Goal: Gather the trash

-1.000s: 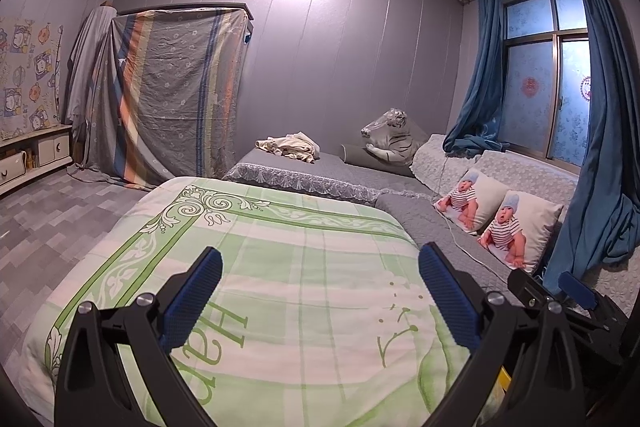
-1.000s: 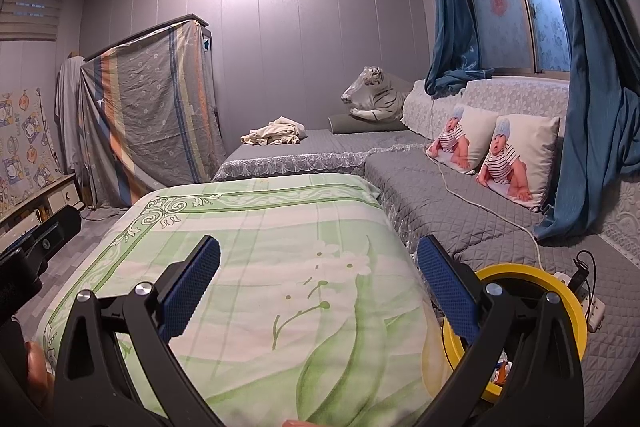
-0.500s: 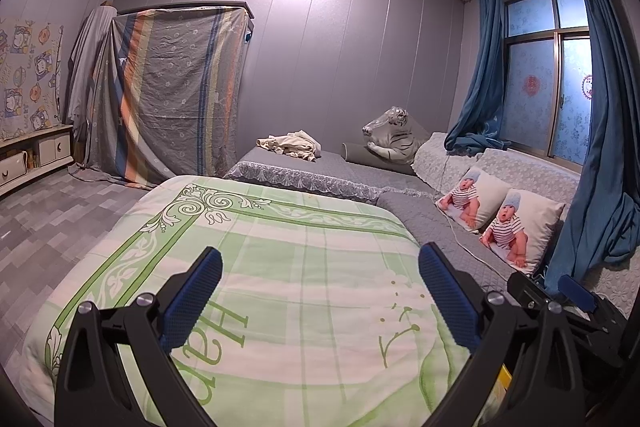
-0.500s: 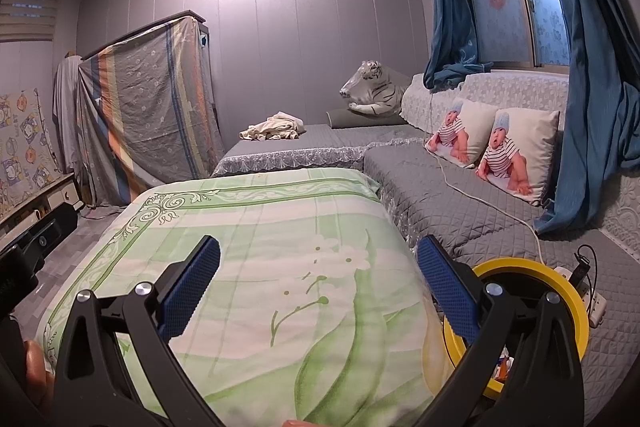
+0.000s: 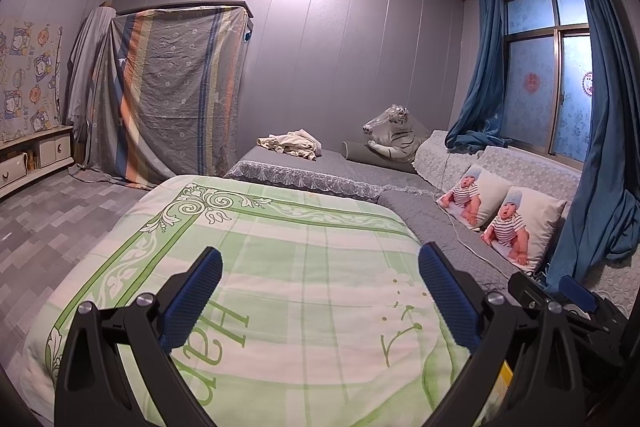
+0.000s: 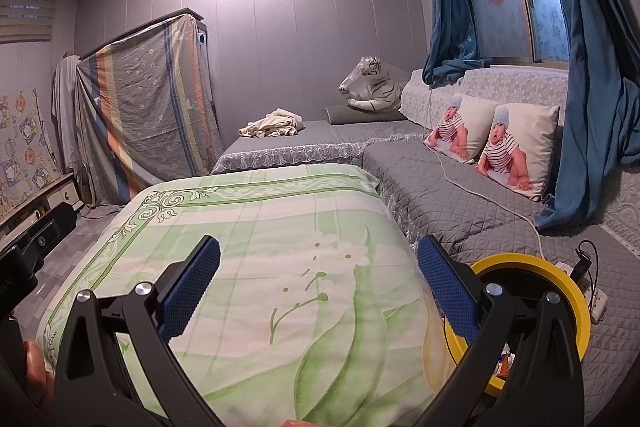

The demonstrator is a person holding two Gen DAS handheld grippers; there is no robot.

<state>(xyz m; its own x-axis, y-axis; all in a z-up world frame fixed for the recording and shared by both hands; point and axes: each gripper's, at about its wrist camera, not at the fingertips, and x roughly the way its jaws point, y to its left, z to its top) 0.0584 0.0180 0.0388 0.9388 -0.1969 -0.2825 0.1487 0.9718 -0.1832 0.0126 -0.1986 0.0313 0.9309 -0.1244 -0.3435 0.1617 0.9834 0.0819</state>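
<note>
Hovering over green quilt (image 5: 304,267) — left gripper (image 5: 320,291), right gripper (image 6: 318,285), both agape

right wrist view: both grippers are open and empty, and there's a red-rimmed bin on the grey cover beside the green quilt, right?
Not quite: the bin's rim is yellow, not red, as the right wrist view shows. The rest holds: left gripper and right gripper are open and empty, beside the green quilt.
</note>
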